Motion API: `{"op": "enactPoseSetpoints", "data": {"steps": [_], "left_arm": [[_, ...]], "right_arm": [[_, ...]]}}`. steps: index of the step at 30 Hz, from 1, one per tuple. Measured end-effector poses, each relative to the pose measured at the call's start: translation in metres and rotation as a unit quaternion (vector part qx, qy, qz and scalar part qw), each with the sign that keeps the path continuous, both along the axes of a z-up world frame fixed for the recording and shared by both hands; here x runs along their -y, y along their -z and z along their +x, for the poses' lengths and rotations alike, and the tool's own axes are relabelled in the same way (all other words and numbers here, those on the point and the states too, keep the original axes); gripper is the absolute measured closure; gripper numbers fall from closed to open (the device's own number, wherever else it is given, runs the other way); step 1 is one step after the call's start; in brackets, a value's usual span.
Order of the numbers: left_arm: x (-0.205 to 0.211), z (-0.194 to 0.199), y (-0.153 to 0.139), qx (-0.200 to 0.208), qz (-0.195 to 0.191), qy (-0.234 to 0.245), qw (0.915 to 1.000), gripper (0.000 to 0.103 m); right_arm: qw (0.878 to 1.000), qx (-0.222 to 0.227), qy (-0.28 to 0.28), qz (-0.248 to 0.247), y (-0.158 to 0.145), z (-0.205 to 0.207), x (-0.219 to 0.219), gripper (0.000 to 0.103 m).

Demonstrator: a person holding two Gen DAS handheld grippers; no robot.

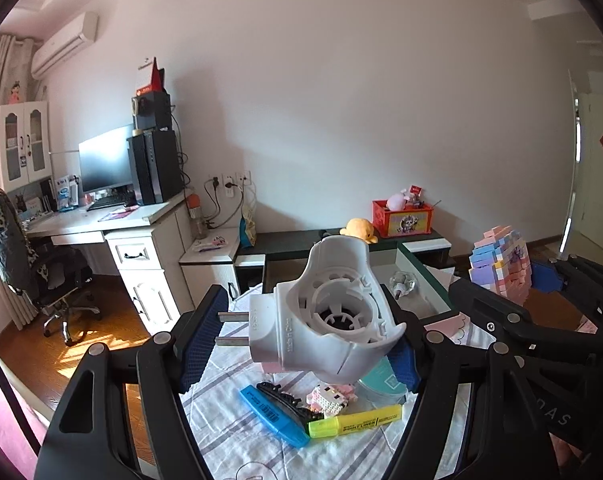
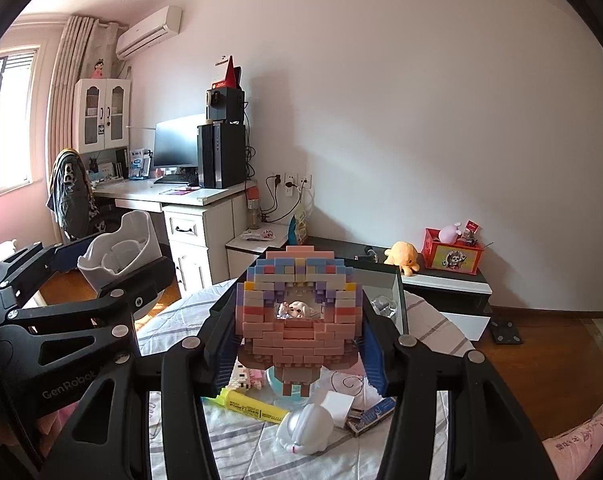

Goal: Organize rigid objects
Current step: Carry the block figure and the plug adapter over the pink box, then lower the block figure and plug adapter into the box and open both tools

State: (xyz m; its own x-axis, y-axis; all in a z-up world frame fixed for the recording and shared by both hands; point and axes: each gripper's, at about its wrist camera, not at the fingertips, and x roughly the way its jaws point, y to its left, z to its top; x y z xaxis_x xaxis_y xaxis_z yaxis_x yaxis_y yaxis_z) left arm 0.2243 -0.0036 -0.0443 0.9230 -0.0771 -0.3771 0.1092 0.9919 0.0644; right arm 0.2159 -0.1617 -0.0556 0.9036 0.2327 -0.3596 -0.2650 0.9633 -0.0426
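My left gripper (image 1: 301,344) is shut on a white plug-in device (image 1: 325,316) with two metal prongs, held above the bed; it also shows in the right wrist view (image 2: 119,252). My right gripper (image 2: 297,344) is shut on a pastel brick-built model (image 2: 299,320), also seen in the left wrist view (image 1: 501,268). Below on the striped sheet (image 1: 229,432) lie a blue highlighter (image 1: 271,410), a yellow highlighter (image 1: 353,422), a black hair clip (image 1: 285,398), a small pink brick figure (image 1: 329,398) and a white rabbit-shaped object (image 2: 307,428).
An open box with dark green edges (image 2: 397,300) stands at the far edge of the bed, holding a clear crystal piece (image 1: 403,282). A small printed box (image 2: 371,414) lies by the rabbit. Behind are a low black cabinet (image 2: 445,280), a desk (image 1: 101,216) and wooden floor.
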Motion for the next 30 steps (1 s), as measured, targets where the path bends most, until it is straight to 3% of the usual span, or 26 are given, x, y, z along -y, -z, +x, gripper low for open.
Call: {"op": "enactPoseSetpoints", "data": {"steps": [7, 15, 22, 30], "left_arm": [[0.009, 0.107, 0.024, -0.087, 0.013, 0.012, 0.9961, 0.029], [0.021, 0.201, 0.072, -0.18, 0.031, 0.015, 0.9831, 0.029], [0.017, 0.23, 0.105, -0.218, 0.04, -0.011, 0.9751, 0.029], [0.011, 0.226, 0.105, -0.217, 0.032, -0.011, 0.9755, 0.025]], "right_arm": [[0.999, -0.048, -0.001, -0.016, 0.02, 0.091, 0.004, 0.05], [0.991, -0.137, 0.004, -0.013, 0.064, 0.186, 0.014, 0.05], [0.98, -0.198, -0.011, -0.025, 0.098, 0.226, 0.008, 0.05], [0.976, -0.217, -0.007, -0.015, 0.114, 0.237, 0.011, 0.045]]}}
